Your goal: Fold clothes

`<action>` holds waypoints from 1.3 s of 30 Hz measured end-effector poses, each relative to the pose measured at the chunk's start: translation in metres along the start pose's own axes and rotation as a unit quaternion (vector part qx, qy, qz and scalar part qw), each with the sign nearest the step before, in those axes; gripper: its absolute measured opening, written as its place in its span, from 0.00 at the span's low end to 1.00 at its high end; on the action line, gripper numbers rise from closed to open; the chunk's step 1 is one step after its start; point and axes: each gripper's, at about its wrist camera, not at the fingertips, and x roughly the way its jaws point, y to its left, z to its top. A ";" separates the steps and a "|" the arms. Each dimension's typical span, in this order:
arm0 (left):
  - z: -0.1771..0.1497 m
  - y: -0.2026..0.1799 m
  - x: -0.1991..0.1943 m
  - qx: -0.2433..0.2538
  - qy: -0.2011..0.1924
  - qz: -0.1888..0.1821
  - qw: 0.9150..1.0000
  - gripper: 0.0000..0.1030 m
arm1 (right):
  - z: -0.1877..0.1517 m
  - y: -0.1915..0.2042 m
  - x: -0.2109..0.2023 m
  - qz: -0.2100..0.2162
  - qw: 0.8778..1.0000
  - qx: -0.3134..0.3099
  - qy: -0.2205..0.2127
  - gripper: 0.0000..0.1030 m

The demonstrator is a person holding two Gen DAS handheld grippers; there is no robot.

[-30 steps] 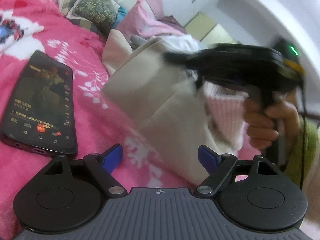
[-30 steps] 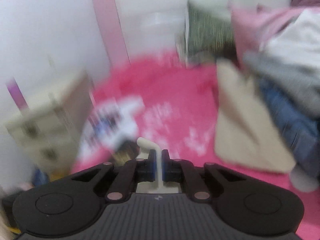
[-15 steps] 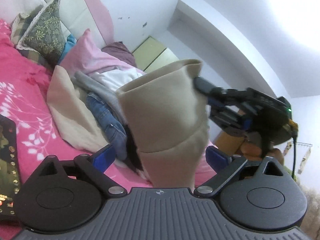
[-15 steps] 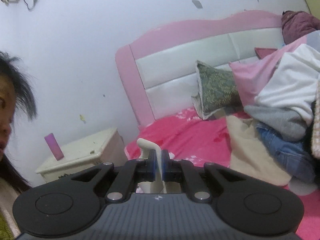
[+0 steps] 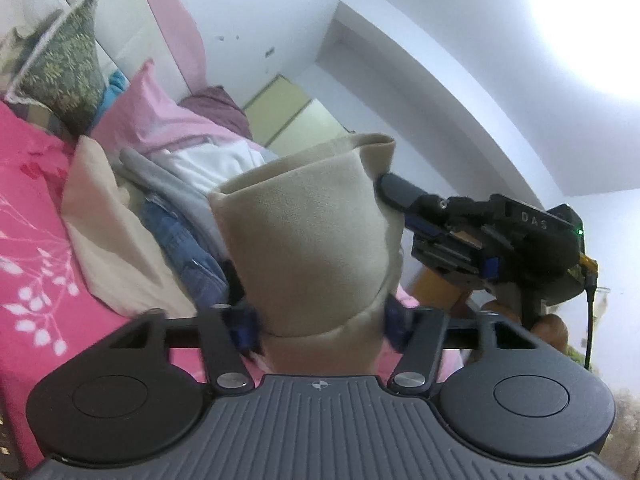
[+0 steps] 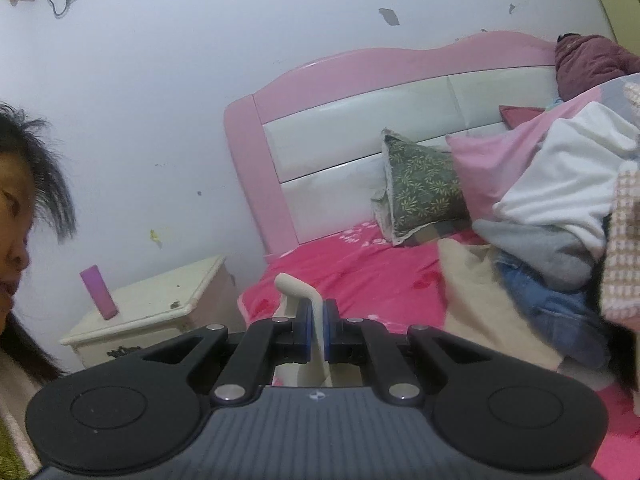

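Pink bedding (image 5: 28,216) is spreading across the bed below both of my tools, with a pink and white headboard (image 6: 360,128) standing against the pale wall and a green leaf-print cushion (image 6: 420,188) leaning on it. Beside the cushion a heap of clothes (image 5: 188,184) is lying in a jumble: white, grey, denim and pink pieces overlapping so much that I cannot separate them properly. A cream nightstand (image 6: 152,308) is sitting left of the bed in the right wrist view.

I am holding the beige garment (image 5: 316,236) up off the bed, folded over on itself. My right tool (image 6: 317,330) is clenching a thin edge of that cloth between its blue pads; from the left wrist view only its black finger is showing at the garment's upper corner, the rest of the pinch being hidden behind the fabric. My left tool (image 5: 320,328) has just been closing its jaws around the garment's hanging lower part. Its blue pads (image 5: 244,330) are blurred and sitting right at the cloth's sides, so I cannot tell whether they are pressing on it yet.

My right hand (image 5: 536,320) is gripping the tool's handle from beneath, only a few fingers peeking past the left tool's body. Part of my head is cut off at the right wrist view's left edge.
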 end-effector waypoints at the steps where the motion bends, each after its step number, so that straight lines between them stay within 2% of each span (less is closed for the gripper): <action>1: 0.001 0.001 -0.001 -0.002 -0.006 0.004 1.000 0.50 | 0.000 0.000 0.003 -0.002 1.000 -0.003 0.000 0.05; 3: 0.002 0.000 -0.006 -0.004 -0.016 0.013 1.000 0.44 | 0.000 0.001 0.011 -0.005 1.000 -0.011 -0.001 0.05; 7: 0.002 0.003 -0.015 -0.015 -0.031 0.025 0.999 0.43 | -0.003 0.006 0.030 -0.012 1.000 -0.029 0.000 0.05; 9: 0.000 0.005 -0.018 -0.022 -0.033 0.038 0.998 0.38 | -0.006 0.008 0.040 -0.018 0.999 -0.036 0.002 0.05; 12: -0.003 0.012 -0.018 -0.031 -0.021 0.090 0.995 0.25 | -0.014 0.004 0.063 -0.032 0.999 -0.036 0.019 0.06; 15: -0.011 0.022 -0.013 -0.050 0.015 0.146 0.988 0.20 | -0.014 -0.003 0.073 -0.088 0.995 -0.031 0.045 0.11; 18: -0.012 0.025 -0.013 -0.053 0.026 0.159 0.986 0.20 | -0.008 -0.019 0.048 -0.181 0.983 -0.018 0.036 0.28; 20: -0.012 0.024 -0.013 -0.050 0.029 0.163 0.985 0.20 | -0.008 -0.037 0.018 -0.231 0.973 0.003 0.023 0.30; 22: -0.012 0.022 -0.014 -0.041 0.029 0.166 0.985 0.20 | -0.016 -0.058 -0.010 -0.281 0.959 0.019 0.033 0.30; 24: -0.012 0.018 -0.016 -0.028 0.027 0.168 0.985 0.19 | -0.031 -0.080 -0.030 -0.322 0.944 0.028 0.071 0.35; 26: -0.012 0.016 -0.018 -0.023 0.027 0.171 0.985 0.19 | -0.056 -0.103 -0.038 -0.348 0.927 0.026 0.137 0.38; 29: -0.015 0.017 -0.017 -0.023 0.030 0.184 0.982 0.19 | -0.093 -0.131 -0.033 -0.339 0.912 0.018 0.229 0.44; 33: -0.017 0.019 -0.014 -0.009 0.034 0.198 0.979 0.19 | -0.126 -0.149 -0.011 -0.284 0.900 -0.032 0.328 0.45; 35: -0.018 0.017 -0.012 0.005 0.035 0.206 0.978 0.19 | -0.130 -0.152 -0.002 -0.246 0.902 -0.045 0.352 0.45; 37: -0.018 0.016 -0.012 0.012 0.031 0.205 0.978 0.19 | -0.129 -0.150 0.004 -0.212 0.904 -0.057 0.368 0.50; 39: -0.018 0.015 -0.014 0.015 0.027 0.199 0.980 0.19 | -0.130 -0.146 0.011 -0.200 0.898 -0.083 0.383 0.55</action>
